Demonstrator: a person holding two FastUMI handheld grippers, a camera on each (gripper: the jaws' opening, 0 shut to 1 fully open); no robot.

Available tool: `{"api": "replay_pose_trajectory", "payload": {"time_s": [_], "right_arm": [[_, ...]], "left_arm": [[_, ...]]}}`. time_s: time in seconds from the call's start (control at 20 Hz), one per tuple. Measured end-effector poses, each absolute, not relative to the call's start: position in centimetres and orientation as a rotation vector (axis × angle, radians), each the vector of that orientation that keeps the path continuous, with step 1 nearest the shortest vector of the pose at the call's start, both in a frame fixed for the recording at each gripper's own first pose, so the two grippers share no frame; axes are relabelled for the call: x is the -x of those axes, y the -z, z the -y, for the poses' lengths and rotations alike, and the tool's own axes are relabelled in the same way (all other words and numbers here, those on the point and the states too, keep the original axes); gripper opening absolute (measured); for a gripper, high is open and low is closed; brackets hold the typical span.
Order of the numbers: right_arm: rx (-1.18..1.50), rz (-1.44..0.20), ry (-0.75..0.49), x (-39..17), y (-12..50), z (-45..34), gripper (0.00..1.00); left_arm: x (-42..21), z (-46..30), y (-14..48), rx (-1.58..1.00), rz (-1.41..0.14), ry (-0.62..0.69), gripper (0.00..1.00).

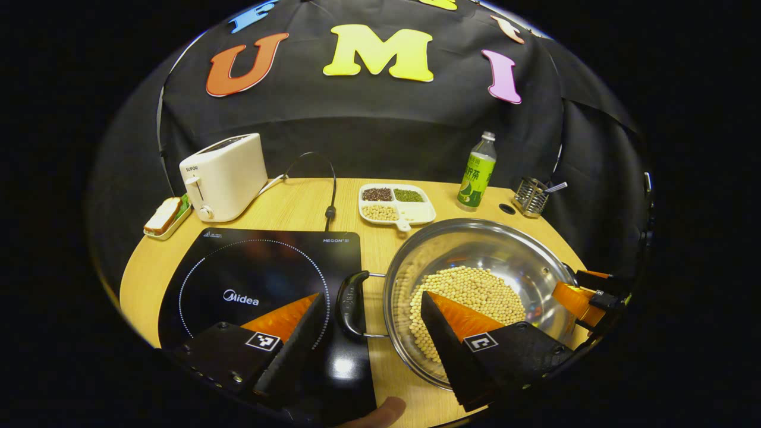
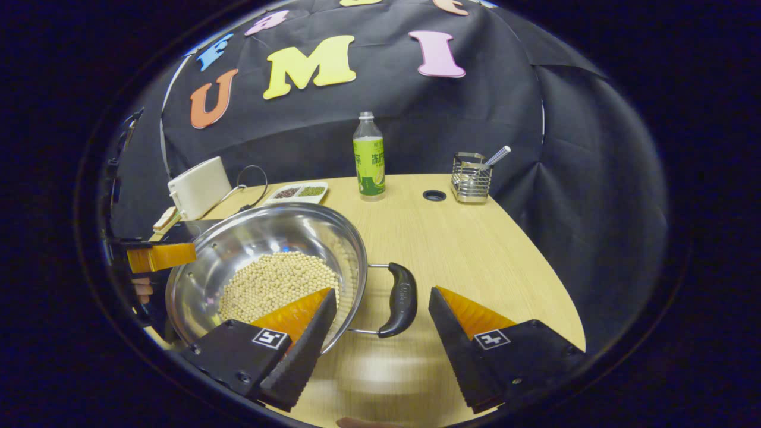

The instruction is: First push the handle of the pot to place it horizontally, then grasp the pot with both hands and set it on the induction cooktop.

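Left gripper view put your left gripper (image 1: pixel 373 309) with its fingers spread wide, straddling the pot's left handle (image 1: pixel 352 304) without pressing on it. The pot (image 1: pixel 475 249) sat on the tabletop (image 1: pixel 297 205) toward its front edge, just right of the induction cooktop (image 1: pixel 261 279), with that handle hanging over the cooktop's right edge.

In the right gripper view, your right gripper (image 2: pixel 380 315) was likewise released, one finger over the rim and the other outside the right handle (image 2: pixel 399 300) — neither touching it, as far as I could tell.

You had a steel pot with a loose bed of soybeans (image 1: pixel 469 300) in it: stiff, probably fairly heavy, and slick on its polished wall. The two dark loop handles looked like the only sound hold — take both evenly and keep the pot level, or the beans would likely slide.
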State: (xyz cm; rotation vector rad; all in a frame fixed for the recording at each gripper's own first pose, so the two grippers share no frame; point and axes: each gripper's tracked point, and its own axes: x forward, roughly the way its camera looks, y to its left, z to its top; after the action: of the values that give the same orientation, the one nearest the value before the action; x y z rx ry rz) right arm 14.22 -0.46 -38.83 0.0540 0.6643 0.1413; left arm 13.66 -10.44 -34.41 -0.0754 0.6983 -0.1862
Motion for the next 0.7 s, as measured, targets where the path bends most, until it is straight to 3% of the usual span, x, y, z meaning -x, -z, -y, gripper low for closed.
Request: {"api": "replay_pose_trajectory", "payload": {"time_s": [0.15,0.2,0.25,0.3,0.35,0.5,0.55,0.6,0.65,0.7], "right_arm": [[-0.077,-0.681,-0.148,-14.7,39.3,0.1,0.92],[-0.084,-0.686,-0.153,-14.8,39.3,-0.1,0.95],[-0.09,-0.695,-0.159,-14.9,39.4,-0.4,0.91],[-0.088,-0.704,-0.15,-14.9,39.6,-0.3,0.88],[-0.083,-0.71,-0.137,-15.1,39.6,-0.2,0.8],[-0.094,-0.718,-0.101,-15.2,39.6,-0.1,0.75],[-0.107,-0.72,-0.098,-15.2,39.7,-0.1,0.72],[-0.124,-0.717,-0.092,-15.2,39.6,-0.2,0.72],[-0.113,-0.716,-0.094,-15.2,39.7,-0.1,0.7],[-0.108,-0.717,-0.084,-15.2,39.6,0.1,0.67]], "left_arm": [[-14.6,10.2,35.8,0.043,-0.729,0.197,0.96],[-14.7,10.0,35.8,0.024,-0.727,0.19,0.95],[-15.0,10.3,35.9,0.015,-0.728,0.2,0.82],[-15.1,10.2,35.8,0.002,-0.725,0.19,0.87],[-15.1,10.2,35.9,0.005,-0.737,0.186,0.8],[-14.9,10.3,35.9,0.017,-0.746,0.19,0.73],[-14.9,10.5,35.8,0.017,-0.739,0.2,0.82],[-15.0,10.7,35.9,0.023,-0.74,0.194,0.64],[-15.0,10.6,35.8,0.018,-0.735,0.195,0.72],[-14.9,10.7,35.9,0.023,-0.74,0.194,0.6]]}}
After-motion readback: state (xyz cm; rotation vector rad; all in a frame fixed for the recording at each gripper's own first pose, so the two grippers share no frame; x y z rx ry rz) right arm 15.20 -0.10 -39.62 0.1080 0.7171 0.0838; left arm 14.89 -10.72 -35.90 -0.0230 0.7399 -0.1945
